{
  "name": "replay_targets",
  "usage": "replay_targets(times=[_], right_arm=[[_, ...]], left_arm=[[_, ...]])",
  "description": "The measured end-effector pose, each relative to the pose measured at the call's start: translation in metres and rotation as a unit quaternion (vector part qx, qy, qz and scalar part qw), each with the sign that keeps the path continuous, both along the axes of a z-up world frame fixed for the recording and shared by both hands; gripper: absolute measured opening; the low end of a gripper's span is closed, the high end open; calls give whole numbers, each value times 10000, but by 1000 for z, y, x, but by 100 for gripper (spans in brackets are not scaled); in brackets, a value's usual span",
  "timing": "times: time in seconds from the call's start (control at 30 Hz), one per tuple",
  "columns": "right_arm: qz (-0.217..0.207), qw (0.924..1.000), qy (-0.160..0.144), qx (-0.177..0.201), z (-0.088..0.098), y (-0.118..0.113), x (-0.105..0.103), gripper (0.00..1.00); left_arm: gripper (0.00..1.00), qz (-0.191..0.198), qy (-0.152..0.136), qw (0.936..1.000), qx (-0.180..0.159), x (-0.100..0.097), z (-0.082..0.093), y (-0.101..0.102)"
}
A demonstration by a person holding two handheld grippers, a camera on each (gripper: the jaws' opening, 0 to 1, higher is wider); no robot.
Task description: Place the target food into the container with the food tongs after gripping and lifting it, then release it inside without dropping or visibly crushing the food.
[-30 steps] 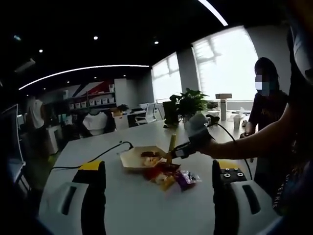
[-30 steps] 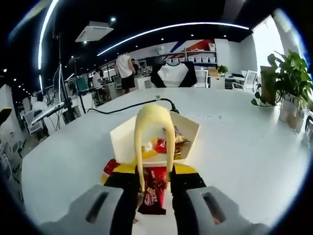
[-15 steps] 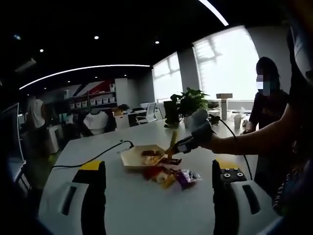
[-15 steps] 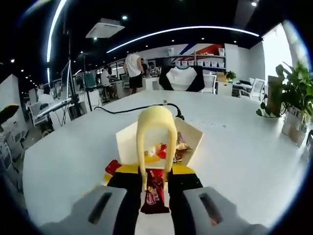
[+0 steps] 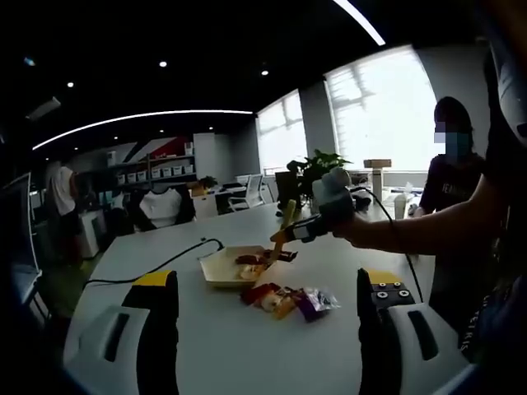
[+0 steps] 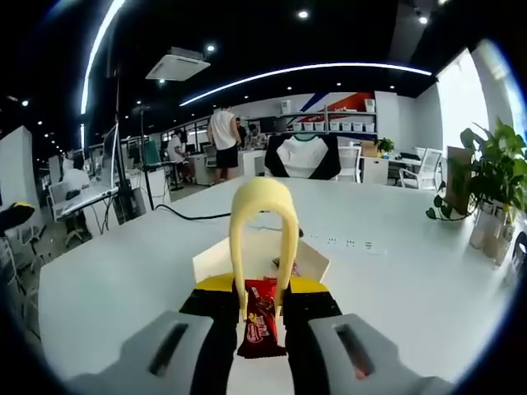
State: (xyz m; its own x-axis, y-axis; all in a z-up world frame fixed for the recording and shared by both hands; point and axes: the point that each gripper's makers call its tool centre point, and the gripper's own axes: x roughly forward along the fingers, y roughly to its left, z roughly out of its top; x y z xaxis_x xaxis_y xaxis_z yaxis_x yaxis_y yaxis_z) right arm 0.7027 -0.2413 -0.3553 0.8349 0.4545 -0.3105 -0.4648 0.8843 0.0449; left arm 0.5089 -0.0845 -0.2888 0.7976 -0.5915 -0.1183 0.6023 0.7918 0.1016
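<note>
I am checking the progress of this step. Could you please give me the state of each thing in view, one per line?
right gripper: shut on the yellow tongs
yellow tongs: squeezed on the red snack packet
red snack packet: gripped, lifted off the table
container: open, some snacks inside
snack packets: lying loose on the white table
left gripper: jaws open, holding nothing

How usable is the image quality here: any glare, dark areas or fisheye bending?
Left gripper view: the window blows out white, the room is dim, and the snack packets are small and soft. Right gripper view: evenly lit; the red packet in the yellow tongs is sharp, while ceiling light strips and the table edge bend strongly.
</note>
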Motion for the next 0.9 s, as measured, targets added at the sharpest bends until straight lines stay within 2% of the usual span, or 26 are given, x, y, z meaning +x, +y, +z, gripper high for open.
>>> replay_targets(times=[0.13,0.27,0.33,0.4,0.57,0.67,0.9], right_arm=[[18,10000,46,-35,-4,1,26,16],[41,10000,64,-52,-2,6,41,16],[-61,9998,177,-29,-4,3,63,16],[-32,9996,234,-165,-9,7,73,16],[-17,9983,520,-261,-30,8,86,16],[-20,9976,613,-320,-39,10,84,16],[-33,9972,672,-339,-45,9,82,16]], left_arm=[[95,62,4,10000,-20,-1,-1,5],[95,103,18,9999,3,-1,-3,9],[95,109,33,9999,2,0,-4,9],[95,103,52,9999,19,0,-5,8],[95,105,-3,9999,-5,0,-1,7],[95,139,-6,9999,-37,1,-1,9],[95,145,18,9999,-4,1,-2,12]])
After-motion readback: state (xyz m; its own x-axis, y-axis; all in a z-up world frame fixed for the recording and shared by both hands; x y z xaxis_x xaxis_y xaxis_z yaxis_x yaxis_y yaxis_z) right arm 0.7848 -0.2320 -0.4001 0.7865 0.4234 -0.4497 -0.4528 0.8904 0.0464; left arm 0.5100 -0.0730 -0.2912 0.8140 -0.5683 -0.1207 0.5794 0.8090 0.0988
